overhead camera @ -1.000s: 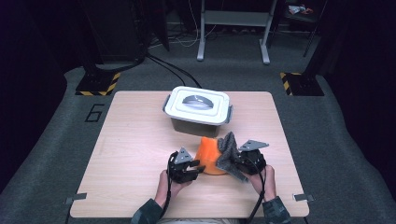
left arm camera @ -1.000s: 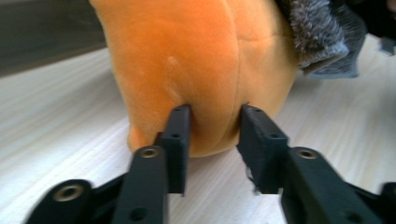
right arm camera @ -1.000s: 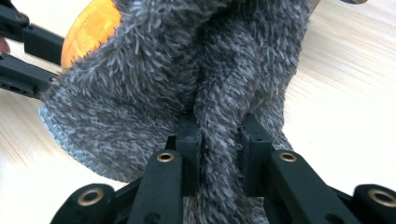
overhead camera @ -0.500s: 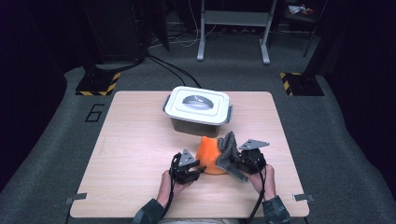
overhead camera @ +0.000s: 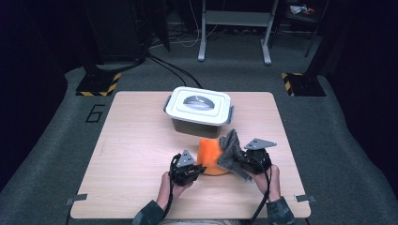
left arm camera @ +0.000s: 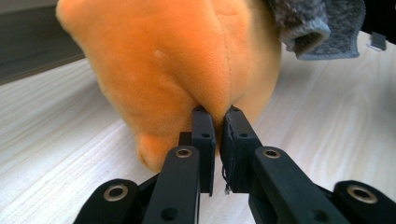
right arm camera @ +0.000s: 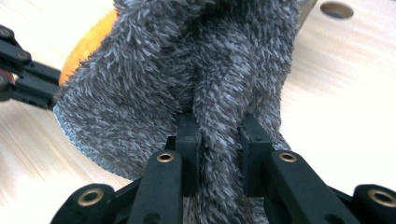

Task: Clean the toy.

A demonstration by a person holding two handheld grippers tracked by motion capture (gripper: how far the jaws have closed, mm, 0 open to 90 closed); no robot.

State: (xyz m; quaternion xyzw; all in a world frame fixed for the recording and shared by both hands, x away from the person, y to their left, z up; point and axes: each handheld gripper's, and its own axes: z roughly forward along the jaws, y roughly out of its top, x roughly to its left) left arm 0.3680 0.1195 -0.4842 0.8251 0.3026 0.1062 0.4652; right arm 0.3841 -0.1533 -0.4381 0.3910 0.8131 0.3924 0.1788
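Orange plush position: the orange plush (overhead camera: 210, 156) is lying on the table (overhead camera: 136, 140) between both grippers, near the lidded box (overhead camera: 198, 110).
Left gripper (left arm camera: 217, 116): jaws have just been closing, now pinching the plush's seam.
Right gripper (right arm camera: 218, 126): clamping the grey cloth (right arm camera: 187, 70).
Appearance: soft, rounded, velvety orange, with fuzzy grey fabric draping over it.

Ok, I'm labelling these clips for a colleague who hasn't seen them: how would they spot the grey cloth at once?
Start at the wooden table and its white lidded box; in front of the box lies an orange plush thing. The grey cloth drapes against the plush's right side, pinched in the right claw. It is the one shaggy, dark grey piece; its neighbour is smooth and orange.
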